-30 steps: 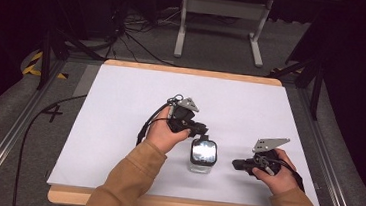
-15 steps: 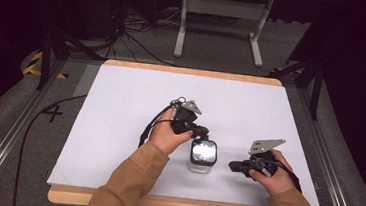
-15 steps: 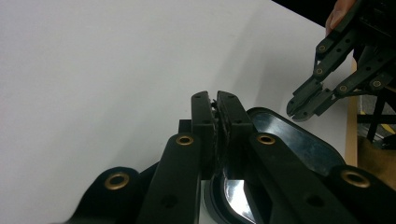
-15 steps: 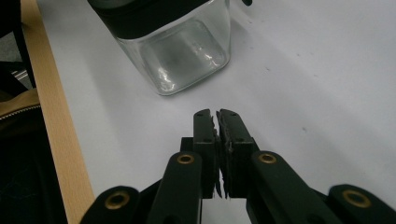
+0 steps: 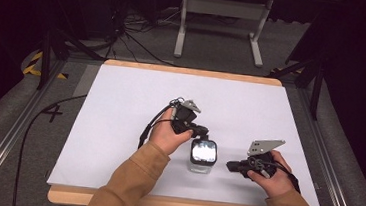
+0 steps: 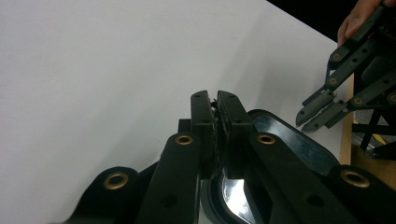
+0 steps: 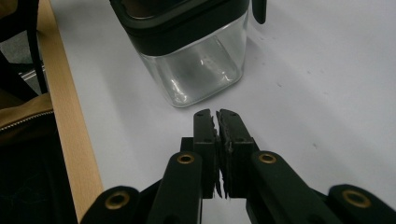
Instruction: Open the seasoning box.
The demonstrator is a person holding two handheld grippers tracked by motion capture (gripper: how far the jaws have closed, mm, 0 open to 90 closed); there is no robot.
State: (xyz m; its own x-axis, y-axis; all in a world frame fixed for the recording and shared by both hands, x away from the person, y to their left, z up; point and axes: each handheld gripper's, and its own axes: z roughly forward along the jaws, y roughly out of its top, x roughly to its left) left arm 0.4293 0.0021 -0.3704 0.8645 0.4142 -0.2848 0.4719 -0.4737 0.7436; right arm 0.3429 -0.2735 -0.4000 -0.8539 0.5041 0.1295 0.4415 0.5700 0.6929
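White paper covers the wooden table (image 5: 112, 197), with dark floor, cables and a grey metal stand (image 5: 222, 16) beyond its far edge. Nearest the person, tan sleeves come in from the bottom of the high view. The right gripper (image 5: 230, 165) lies low near the front edge, its jaws pressed together on nothing, tips aimed at the clear square container (image 5: 202, 157) just beside it; in the right gripper view those closed tips (image 7: 215, 116) stop short of the glass wall (image 7: 201, 70) without touching. The container stands upright on the paper between the two hands, and its black lid (image 5: 203, 150) is seated on top. A little farther in, the left gripper (image 5: 202, 134) rests over the lid's far edge; in the left gripper view its jaws (image 6: 215, 100) are drawn together above the dark rim (image 6: 299, 144), and whether they pinch a tab or merely press the lid cannot be made out. Judging by this, the lid is on, the container looks empty, and any opening or moving of it is not yet done.
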